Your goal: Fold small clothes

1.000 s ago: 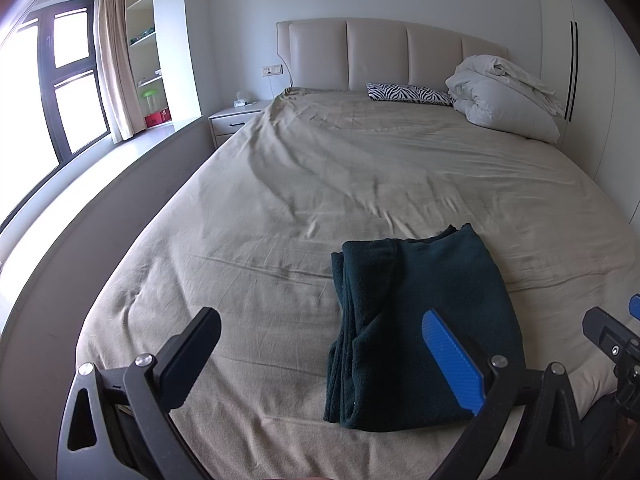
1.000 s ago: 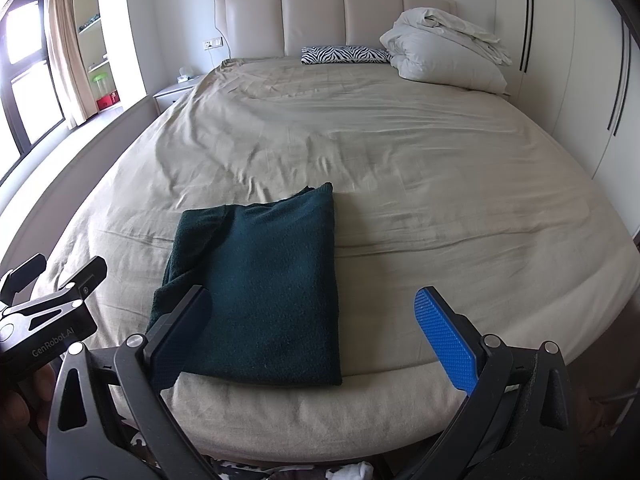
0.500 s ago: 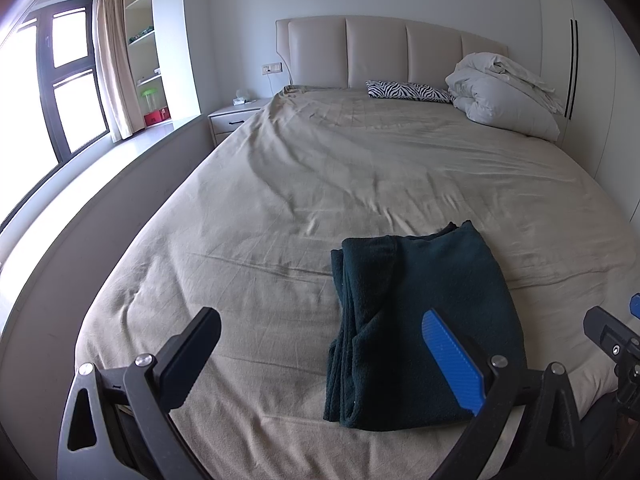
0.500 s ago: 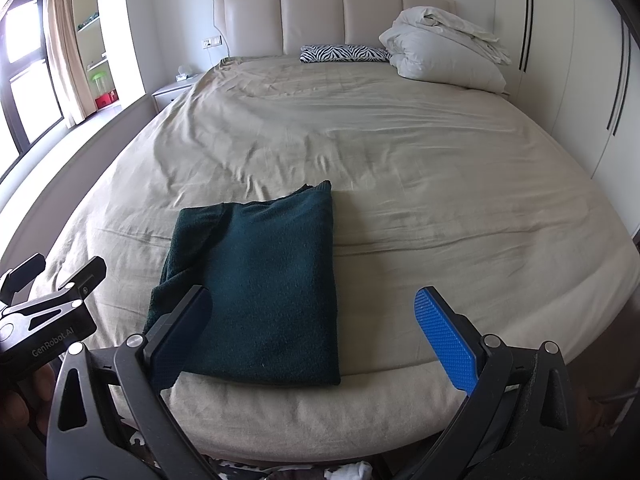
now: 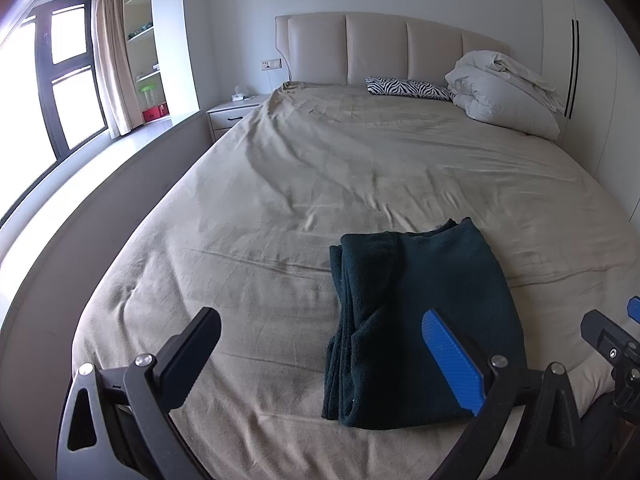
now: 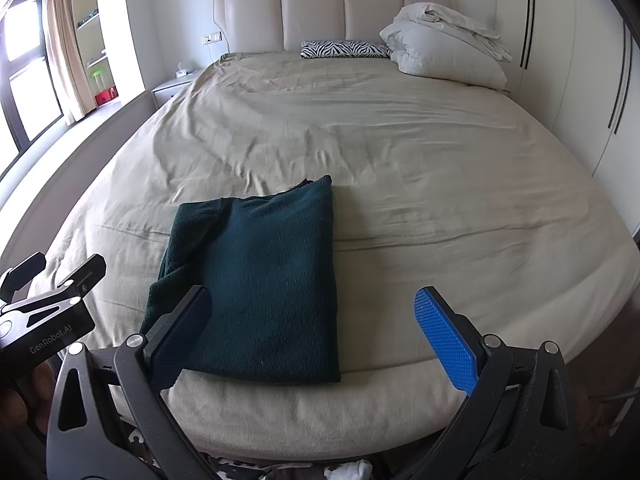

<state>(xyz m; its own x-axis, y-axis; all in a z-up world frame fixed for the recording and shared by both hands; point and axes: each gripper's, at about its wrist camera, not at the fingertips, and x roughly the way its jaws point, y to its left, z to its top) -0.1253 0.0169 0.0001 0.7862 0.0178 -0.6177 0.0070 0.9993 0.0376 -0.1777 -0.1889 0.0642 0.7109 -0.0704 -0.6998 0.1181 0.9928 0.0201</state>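
Both tongs stand with their jaws wide apart and hold nothing: the left gripper (image 5: 324, 360) hangs low over the near end of the bed, and the right gripper (image 6: 316, 332) sits just off the foot edge, its dark finger (image 6: 180, 332) in front of the near left corner of the cloth and its blue finger (image 6: 446, 344) over bare sheet. Neither touches the fabric. The bed (image 6: 400, 140) fills both views, its tan sheet rumpled in soft creases. Against the headboard (image 6: 312, 12) lies a heap of white bedding (image 6: 444, 46), with a zebra-striped pillow (image 6: 344, 49) just beside it. A nightstand (image 5: 236, 114) stands to the left of the bed near the window (image 5: 60, 80). The task's thing, a dark green garment (image 6: 264, 280), lies flat near the foot of the bed, close to its edge, already folded into a neat upright rectangle. Its right side is a clean straight fold; its left side shows stacked layers, a little loose and bunched near the far corner (image 5: 360, 248). As a judgement, the folding of this piece looks finished or nearly so: what may be left is a last halving or a tidying of that loose left edge. No other small clothes show on the bed, so whether more pieces wait cannot be told.
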